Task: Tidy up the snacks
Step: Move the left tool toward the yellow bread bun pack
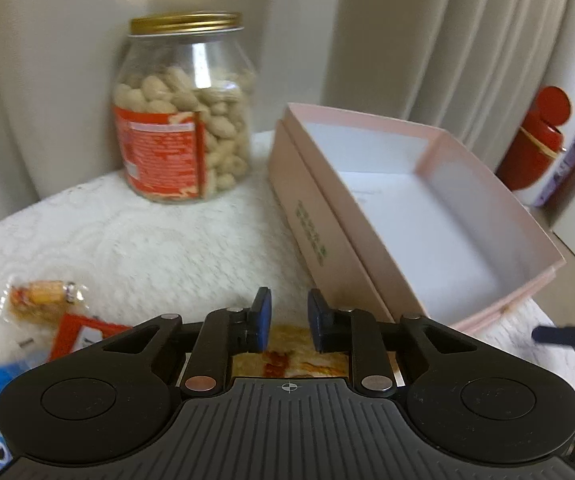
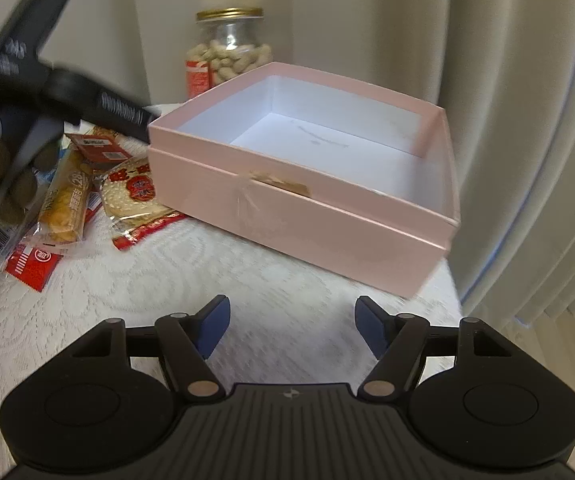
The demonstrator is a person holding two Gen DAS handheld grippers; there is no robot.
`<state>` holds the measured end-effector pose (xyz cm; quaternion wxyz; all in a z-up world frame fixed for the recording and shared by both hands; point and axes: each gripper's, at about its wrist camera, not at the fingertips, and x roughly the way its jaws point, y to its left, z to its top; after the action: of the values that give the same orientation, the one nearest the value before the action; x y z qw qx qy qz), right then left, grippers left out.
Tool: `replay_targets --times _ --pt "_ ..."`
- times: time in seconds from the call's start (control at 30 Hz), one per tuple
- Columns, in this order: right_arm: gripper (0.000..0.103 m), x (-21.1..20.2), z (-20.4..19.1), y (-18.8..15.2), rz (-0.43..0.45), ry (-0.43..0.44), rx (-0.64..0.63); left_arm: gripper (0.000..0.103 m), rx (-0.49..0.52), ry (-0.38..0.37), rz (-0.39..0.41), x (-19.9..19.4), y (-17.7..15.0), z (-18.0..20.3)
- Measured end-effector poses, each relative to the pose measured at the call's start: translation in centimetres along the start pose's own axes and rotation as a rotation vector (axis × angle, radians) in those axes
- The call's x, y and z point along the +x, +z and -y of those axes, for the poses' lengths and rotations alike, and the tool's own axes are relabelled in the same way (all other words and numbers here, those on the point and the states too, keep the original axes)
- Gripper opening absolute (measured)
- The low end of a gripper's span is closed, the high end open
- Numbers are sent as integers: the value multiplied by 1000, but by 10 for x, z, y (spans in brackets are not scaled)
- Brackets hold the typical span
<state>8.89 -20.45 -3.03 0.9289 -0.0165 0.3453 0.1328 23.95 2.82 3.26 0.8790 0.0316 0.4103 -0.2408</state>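
Snacks lie in a loose heap on the white lace-covered table, just left of an open pink box whose white inside holds nothing. A peanut jar stands behind, near the box's far corner. The left claw hangs over the packets, fingers narrowly parted, a yellow-red wrapper beneath them. The right claw hovers wide open before the box's near wall.
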Motion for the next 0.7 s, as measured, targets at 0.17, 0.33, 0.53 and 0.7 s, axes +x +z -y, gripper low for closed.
replay_targets --times 0.17,0.33,0.53,0.7 --pt "75 -13 18 -12 7 10 26 26 111 -11 -39 -8 -16 16" --pt "77 -4 13 -18 -16 3 22 26 92 -113 -104 -13 -22 15" --pt "77 -17 3 -23 12 41 -4 26 76 -129 -117 -29 -44 21" --pt "77 -25 -4 -25 37 40 -15 28 78 -51 -75 -59 -76 32"
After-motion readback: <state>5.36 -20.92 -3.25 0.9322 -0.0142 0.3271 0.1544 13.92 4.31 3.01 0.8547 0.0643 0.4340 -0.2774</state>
